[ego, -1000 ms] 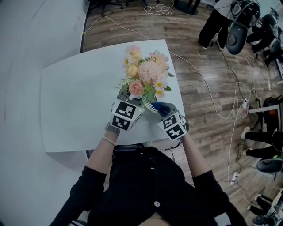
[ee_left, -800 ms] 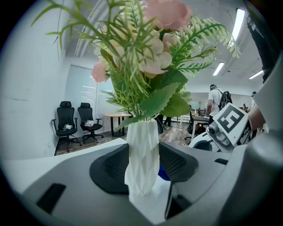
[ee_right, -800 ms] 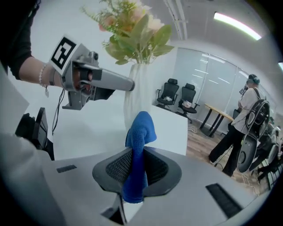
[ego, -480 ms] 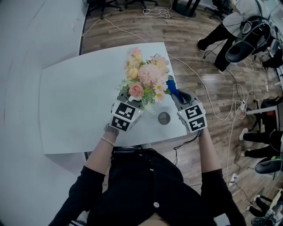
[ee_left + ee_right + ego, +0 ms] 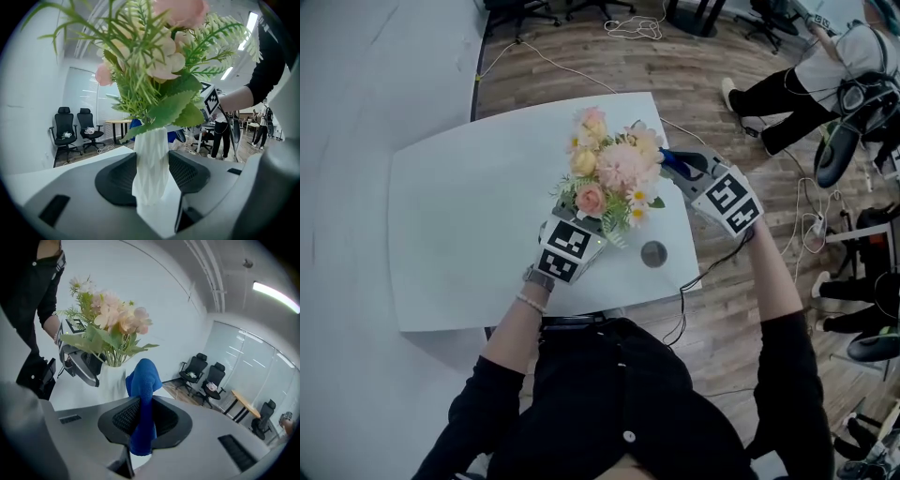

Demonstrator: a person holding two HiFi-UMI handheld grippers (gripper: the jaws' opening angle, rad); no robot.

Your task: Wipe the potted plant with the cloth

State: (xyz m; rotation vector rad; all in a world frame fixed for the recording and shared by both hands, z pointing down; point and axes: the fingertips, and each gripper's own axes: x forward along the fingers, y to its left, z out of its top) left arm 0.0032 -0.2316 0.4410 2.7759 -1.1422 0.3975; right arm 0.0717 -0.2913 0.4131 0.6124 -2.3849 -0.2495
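We hold the left tongs [image 5: 152,177] closed on the white vase [image 5: 151,159] of the potted plant [image 5: 612,169], the pads pressing its ridged sides low down; the vase stands upright on the white counter [image 5: 459,216], toward the counter's 3 o'clock side in the head view; the left tongs come in at the plant's 7 o'clock. The right tongs [image 5: 143,420] are pinched shut on the blue cloth [image 5: 143,380], which bunches up above the jaws and hangs out below them; in the head view they sit at the bouquet's 3 o'clock, the cloth end just beside the pink blooms; whether it touches them we cannot tell. A small round grey disc [image 5: 653,254] lies on the counter at the plant's 5 o'clock.
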